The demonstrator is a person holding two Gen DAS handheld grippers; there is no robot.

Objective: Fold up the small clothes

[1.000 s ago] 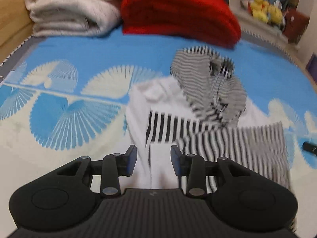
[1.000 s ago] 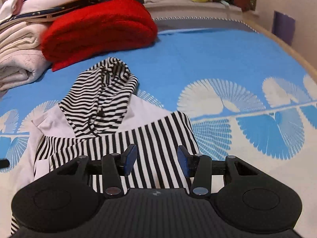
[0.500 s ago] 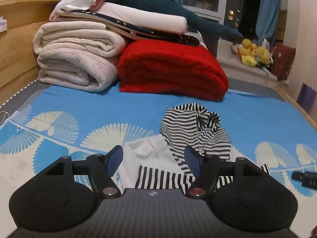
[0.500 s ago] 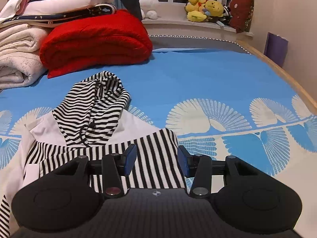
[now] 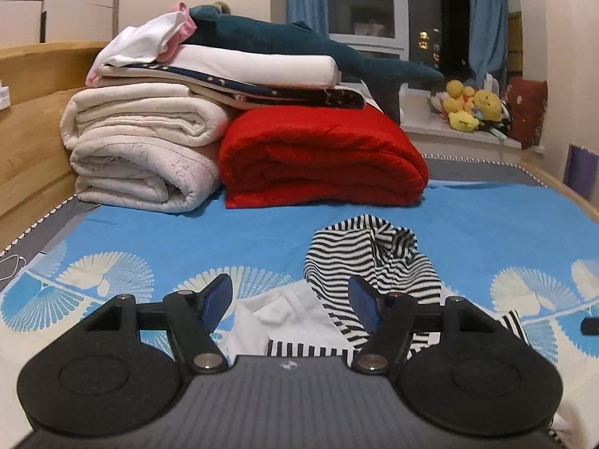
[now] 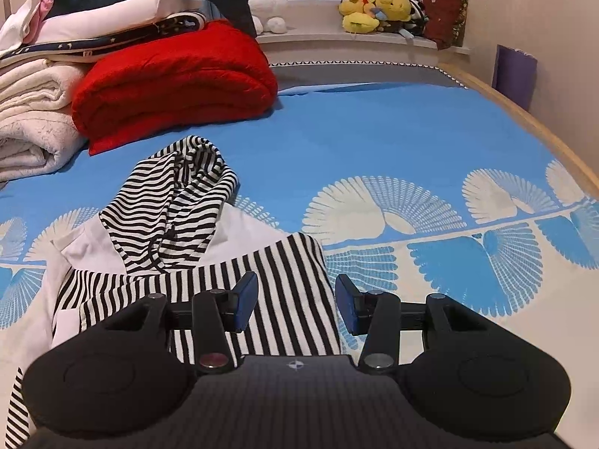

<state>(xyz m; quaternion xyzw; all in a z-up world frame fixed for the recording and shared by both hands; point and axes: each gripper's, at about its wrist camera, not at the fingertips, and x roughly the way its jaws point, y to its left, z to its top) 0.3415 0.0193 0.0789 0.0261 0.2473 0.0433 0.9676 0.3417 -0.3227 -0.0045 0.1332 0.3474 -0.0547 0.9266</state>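
The left gripper (image 5: 290,301) is hovering with its jaws spread wide and nothing between them, while the right gripper (image 6: 295,305) is standing partly open, gripping nothing, above the striped sleeve. The small hooded top (image 6: 164,232) is lying partly folded on the blue patterned bedspread (image 6: 393,142), hood pointing toward a red blanket (image 5: 322,157) and stacked white quilts (image 5: 142,149) well beyond it

Both grippers look alike: the left gripper (image 5: 290,301) and right gripper (image 6: 295,301) have matte black ribbed bodies, round side discs, silver screws and blue-padded jaws.
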